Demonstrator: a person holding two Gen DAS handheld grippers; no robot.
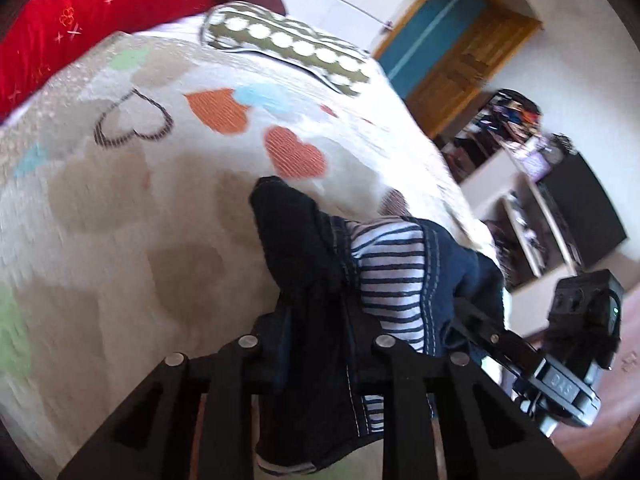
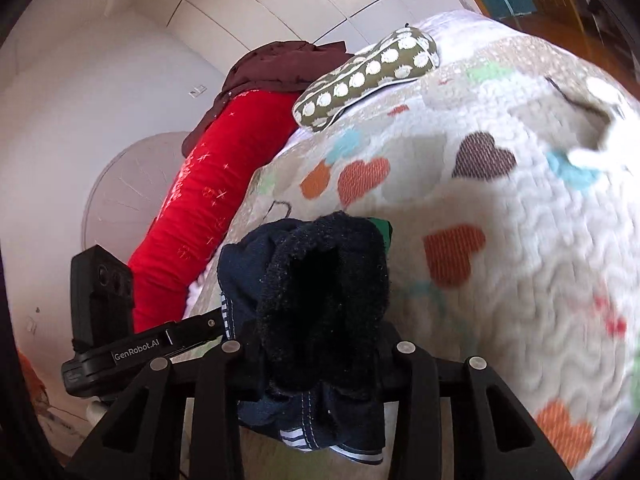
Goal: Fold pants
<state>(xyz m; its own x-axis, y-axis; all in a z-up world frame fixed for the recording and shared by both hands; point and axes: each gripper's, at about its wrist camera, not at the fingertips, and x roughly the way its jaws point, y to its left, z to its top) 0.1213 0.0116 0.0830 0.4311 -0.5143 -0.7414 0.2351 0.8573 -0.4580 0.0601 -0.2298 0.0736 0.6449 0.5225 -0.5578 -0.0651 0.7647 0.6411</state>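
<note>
The pants (image 1: 316,264) are small dark navy jeans with white stitching, a fleecy dark cuff and a navy-and-white striped lining. My left gripper (image 1: 316,344) is shut on the bunched fabric, which is lifted above the bed. The striped lining faces up in the left wrist view. My right gripper (image 2: 320,344) is shut on another part of the pants (image 2: 320,292), with the fleecy cuff bulging up between its fingers. The right gripper's body shows at the right in the left wrist view (image 1: 576,356). The left gripper's body shows at the left in the right wrist view (image 2: 120,328). Both sets of fingertips are hidden by cloth.
Below lies a bed with a cream quilt with coloured hearts (image 1: 160,160). A polka-dot olive pillow (image 1: 288,44) and a red bolster (image 1: 80,24) lie at the far side. A wooden door (image 1: 452,52) and cluttered shelves (image 1: 520,152) stand to the right.
</note>
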